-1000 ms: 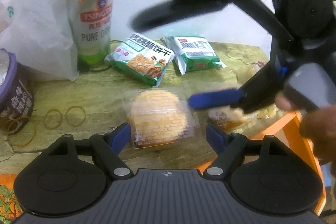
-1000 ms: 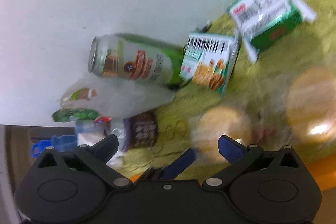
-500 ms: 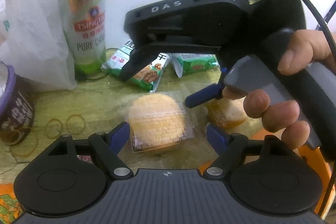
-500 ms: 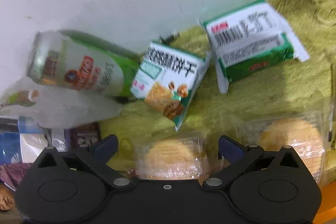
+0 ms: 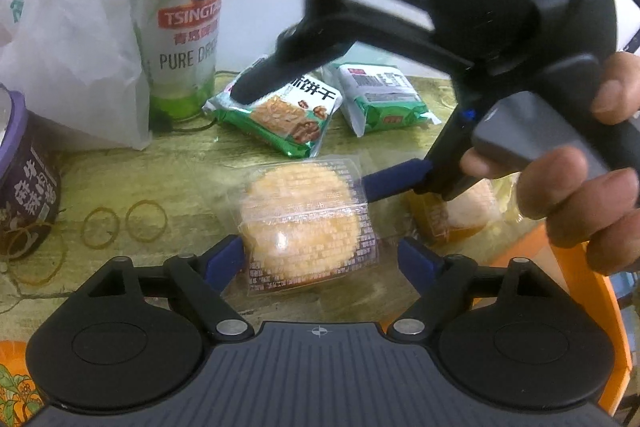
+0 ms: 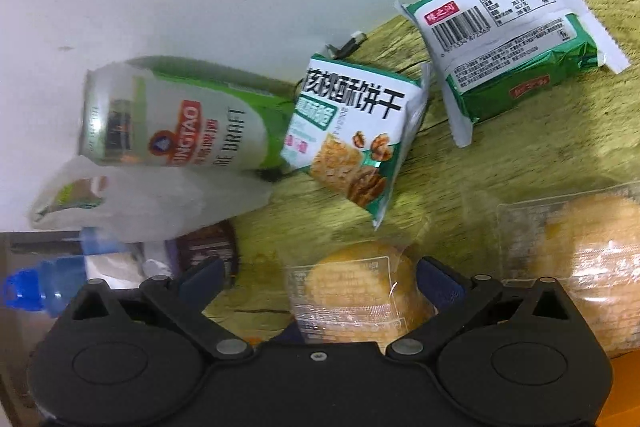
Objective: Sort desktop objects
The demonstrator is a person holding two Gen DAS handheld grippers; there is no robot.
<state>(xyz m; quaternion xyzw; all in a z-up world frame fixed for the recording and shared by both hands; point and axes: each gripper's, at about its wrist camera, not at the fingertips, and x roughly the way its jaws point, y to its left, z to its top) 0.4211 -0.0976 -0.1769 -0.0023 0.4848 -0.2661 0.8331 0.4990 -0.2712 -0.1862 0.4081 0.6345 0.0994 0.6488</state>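
Left wrist view: left gripper [image 5: 320,259] has just been opening, jaws spread around the cake [image 5: 304,223] on the table [image 5: 192,155], not pinching. Right gripper [image 6: 318,281], also spread, straddles the same cake. Risk, as judged: both closing together would collide or crush the wrapper.

Cluttered wooden table against a white wall

The table [image 5: 100,167] has a worn yellow-green top. At upper left stands a beer can [image 5: 180,7], a white bag [image 5: 68,47] beside it; a purple tub [image 5: 24,167] sits at the left edge. Two green biscuit packs [image 5: 280,119] [image 5: 380,99] lie mid-frame, two wrapped cakes [image 5: 304,223] [image 5: 460,215] lower down, and rubber bands [image 5: 124,221] at lower left.
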